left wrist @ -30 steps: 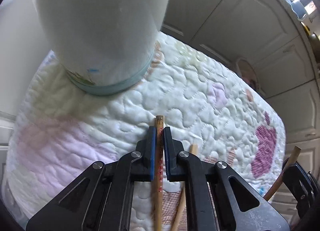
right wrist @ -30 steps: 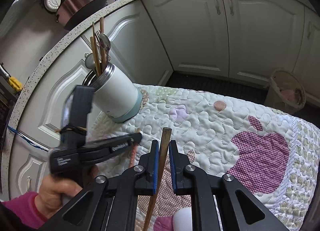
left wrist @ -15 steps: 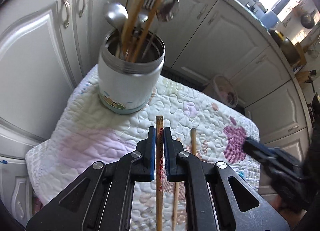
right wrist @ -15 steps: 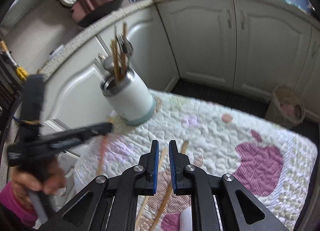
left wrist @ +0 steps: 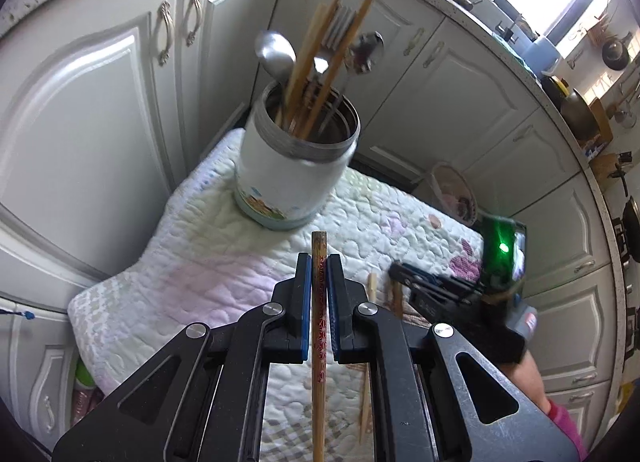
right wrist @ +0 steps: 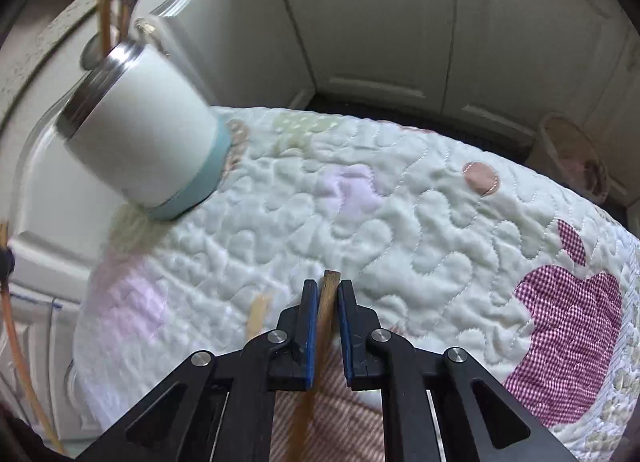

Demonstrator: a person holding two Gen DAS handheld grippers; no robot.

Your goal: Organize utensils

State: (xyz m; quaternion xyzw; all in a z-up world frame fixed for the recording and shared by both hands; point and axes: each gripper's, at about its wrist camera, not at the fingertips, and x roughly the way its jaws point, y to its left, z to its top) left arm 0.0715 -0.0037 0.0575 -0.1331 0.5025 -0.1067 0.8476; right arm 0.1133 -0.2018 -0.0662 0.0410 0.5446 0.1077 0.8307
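A white container (left wrist: 292, 181) with a steel rim stands at the far left of a quilted mat (left wrist: 224, 262). It holds chopsticks, spoons and a fork. High above the mat, my left gripper (left wrist: 319, 262) is shut on a patterned chopstick (left wrist: 319, 246) that points at the container's foot. My right gripper (right wrist: 329, 290) sits low over the mat (right wrist: 400, 201) with a wooden chopstick (right wrist: 330, 280) filling the gap between its pads. In this view the container (right wrist: 144, 141) lies up to the left. One loose chopstick (right wrist: 258, 312) rests on the mat just left of the right gripper.
White cabinet doors (left wrist: 100, 101) close in the mat at the back and left. A round basket (right wrist: 572, 157) stands on the floor beyond the mat's far right edge. A hand with a pink sleeve (left wrist: 560, 418) carries the right gripper.
My left gripper has risen with its chopstick, so the container's open top now shows from above. The right gripper has dropped close to the mat, among the chopsticks lying there.
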